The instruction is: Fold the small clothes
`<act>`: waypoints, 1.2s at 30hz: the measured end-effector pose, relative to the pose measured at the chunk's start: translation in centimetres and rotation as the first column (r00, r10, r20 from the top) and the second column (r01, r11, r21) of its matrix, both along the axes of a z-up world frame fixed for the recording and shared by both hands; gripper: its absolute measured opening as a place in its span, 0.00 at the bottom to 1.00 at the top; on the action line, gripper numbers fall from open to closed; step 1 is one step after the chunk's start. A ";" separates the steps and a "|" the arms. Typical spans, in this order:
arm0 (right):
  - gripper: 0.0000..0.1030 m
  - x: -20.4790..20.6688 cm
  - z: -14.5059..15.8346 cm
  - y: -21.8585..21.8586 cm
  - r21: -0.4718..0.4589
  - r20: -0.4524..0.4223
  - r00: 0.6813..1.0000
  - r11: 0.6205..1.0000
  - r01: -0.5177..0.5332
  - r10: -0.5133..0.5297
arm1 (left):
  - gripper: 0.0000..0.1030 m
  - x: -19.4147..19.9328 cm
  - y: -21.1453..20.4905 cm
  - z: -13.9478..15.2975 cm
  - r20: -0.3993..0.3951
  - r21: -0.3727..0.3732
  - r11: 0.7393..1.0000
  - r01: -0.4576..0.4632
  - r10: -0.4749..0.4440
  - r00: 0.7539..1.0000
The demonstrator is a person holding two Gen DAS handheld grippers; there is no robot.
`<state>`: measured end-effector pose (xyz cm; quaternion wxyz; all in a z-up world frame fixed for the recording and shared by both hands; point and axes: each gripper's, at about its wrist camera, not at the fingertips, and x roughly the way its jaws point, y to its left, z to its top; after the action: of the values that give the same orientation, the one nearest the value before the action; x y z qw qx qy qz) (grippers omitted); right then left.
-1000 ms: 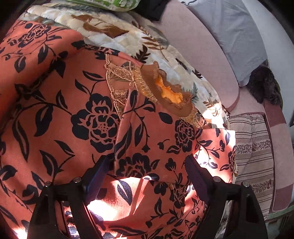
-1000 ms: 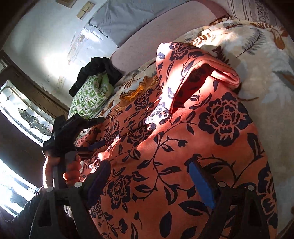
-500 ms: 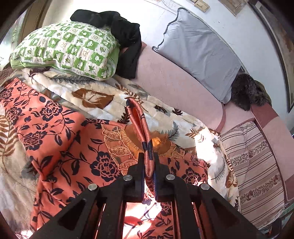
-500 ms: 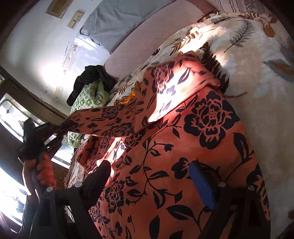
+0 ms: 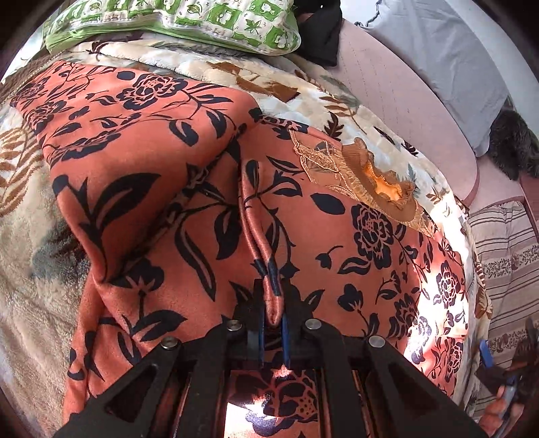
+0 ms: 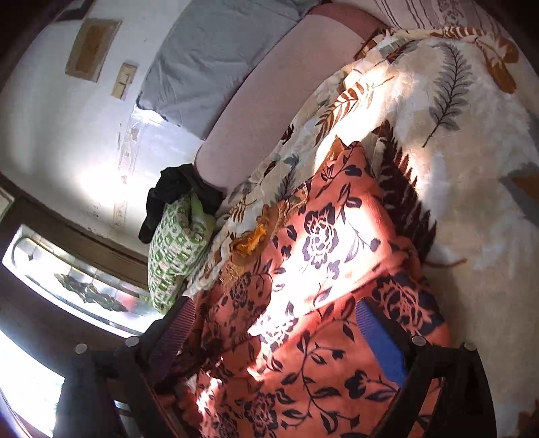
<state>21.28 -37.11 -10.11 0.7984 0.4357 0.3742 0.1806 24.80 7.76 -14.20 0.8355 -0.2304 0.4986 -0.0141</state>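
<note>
An orange garment with dark blue flowers [image 5: 161, 215] lies on a leaf-patterned blanket [image 5: 276, 84]. Its gold embroidered neckline [image 5: 370, 175] points toward the sofa back. My left gripper [image 5: 272, 303] is shut on a raised ridge of the garment's fabric near its middle. In the right wrist view the same garment [image 6: 323, 256] lies under my right gripper [image 6: 279, 333], which is open with its fingers on either side of the cloth. The right gripper also shows at the edge of the left wrist view [image 5: 502, 377].
A green and white pillow [image 5: 188, 23] with a black cloth [image 5: 320, 37] behind it lies at the far end. A grey cushion [image 5: 448, 60] leans on the pink sofa back [image 5: 397, 97]. A striped cloth [image 5: 505, 256] lies to the right. A window [image 6: 67, 283] is at the left.
My left gripper closed on a fold of the garment, lifted it, and now holds it low over the garment. The right gripper stayed open and shifted over the garment.
</note>
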 end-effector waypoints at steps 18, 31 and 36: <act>0.87 12.3 -5.8 -2.9 -0.218 -0.243 0.961 0.973 0.077 -0.130 | 0.22 -2.5 3.7 3.4 0.078 -0.110 0.993 0.051 -0.043 0.996; 0.89 -8.3 -2.6 7.7 -0.458 -0.050 0.992 0.880 -0.124 0.114 | 0.80 -1.7 31.6 1.3 0.016 -0.483 0.736 -0.474 0.549 0.836; 0.89 -8.9 -3.8 9.5 -0.528 -0.064 0.988 0.835 -0.155 0.143 | 0.78 2.4 34.7 0.1 0.011 -0.442 0.736 -0.512 0.576 0.818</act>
<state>12.34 -27.60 -13.93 0.8671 0.1695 0.4510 0.1269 27.17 42.49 -14.11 0.7675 -0.5383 0.3310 0.1076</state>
